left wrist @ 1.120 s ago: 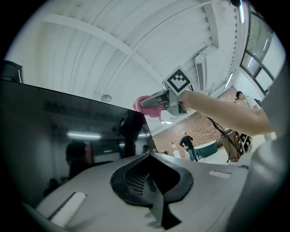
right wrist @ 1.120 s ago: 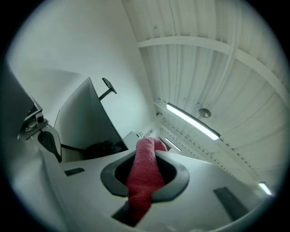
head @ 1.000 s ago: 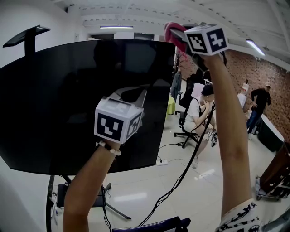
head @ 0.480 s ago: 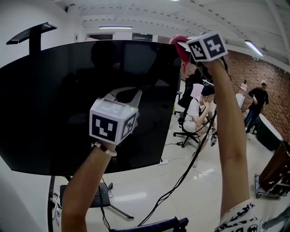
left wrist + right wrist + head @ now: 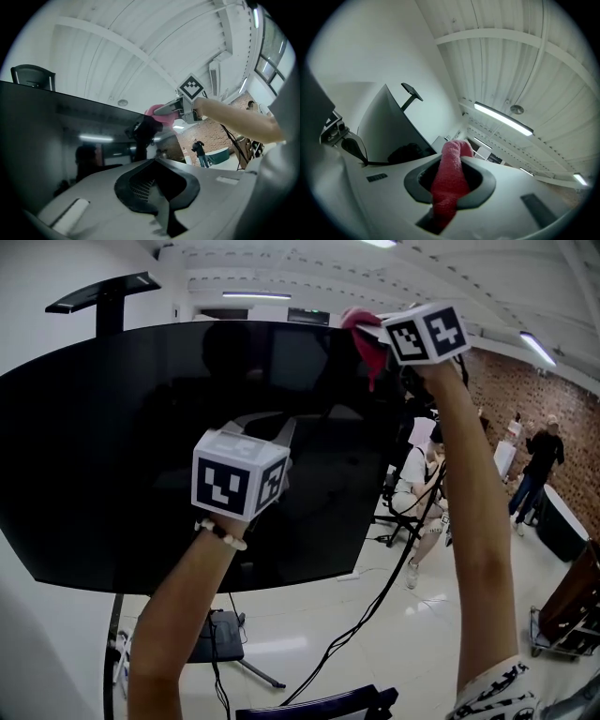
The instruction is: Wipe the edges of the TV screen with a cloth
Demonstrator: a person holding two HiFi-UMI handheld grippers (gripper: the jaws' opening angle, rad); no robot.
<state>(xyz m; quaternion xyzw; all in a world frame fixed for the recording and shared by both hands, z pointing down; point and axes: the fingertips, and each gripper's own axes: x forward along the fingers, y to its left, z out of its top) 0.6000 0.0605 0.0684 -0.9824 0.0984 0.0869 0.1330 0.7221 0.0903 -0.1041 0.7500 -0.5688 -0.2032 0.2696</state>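
Only the right gripper view shows the right hand-held gripper (image 5: 456,157) clamped on the red cloth (image 5: 447,187).

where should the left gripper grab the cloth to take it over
Probably the loose tail of the cloth, hanging below the right gripper, approached from underneath: it droops free at the top corner of the TV screen, while the rest is pinched.

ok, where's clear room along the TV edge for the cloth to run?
Top edge of the TV is bare from the cloth left to the black mast. Right edge is crowded: arm and cable beside it.
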